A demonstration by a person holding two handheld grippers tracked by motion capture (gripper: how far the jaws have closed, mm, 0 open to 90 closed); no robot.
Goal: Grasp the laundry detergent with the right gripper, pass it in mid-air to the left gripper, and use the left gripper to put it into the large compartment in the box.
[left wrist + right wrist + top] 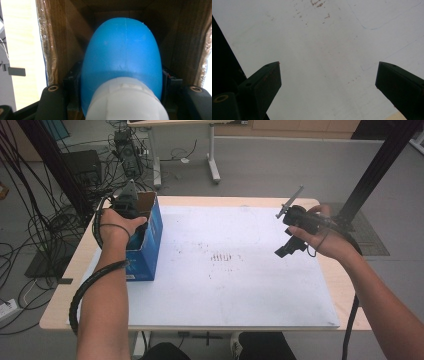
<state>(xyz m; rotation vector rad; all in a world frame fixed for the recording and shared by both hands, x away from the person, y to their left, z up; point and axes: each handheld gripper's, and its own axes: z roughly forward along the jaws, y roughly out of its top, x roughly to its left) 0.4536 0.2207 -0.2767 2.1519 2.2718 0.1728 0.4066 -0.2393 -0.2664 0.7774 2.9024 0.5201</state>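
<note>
Here the blue bulb (121, 57) sits clamped in the left hand-held gripper (121, 100).

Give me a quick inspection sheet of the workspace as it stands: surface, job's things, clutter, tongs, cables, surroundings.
Surface: wooden table under a white sheet with reddish-brown smudges near the middle.
Job's things: blue cardboard box, open-topped, at the sheet's left edge; blue bulb with a white base inside it.
Clutter: nothing seen on the sheet.
Tongs: left tongs reach down into the box, jaws shut on the bulb; right tongs held above the sheet at the right, jaws wide apart, nothing between them.
Cables: one trails along each forearm; a black tangle lies on the floor at left.
Surroundings: grey floor, another table's legs behind, black post at right.
</note>
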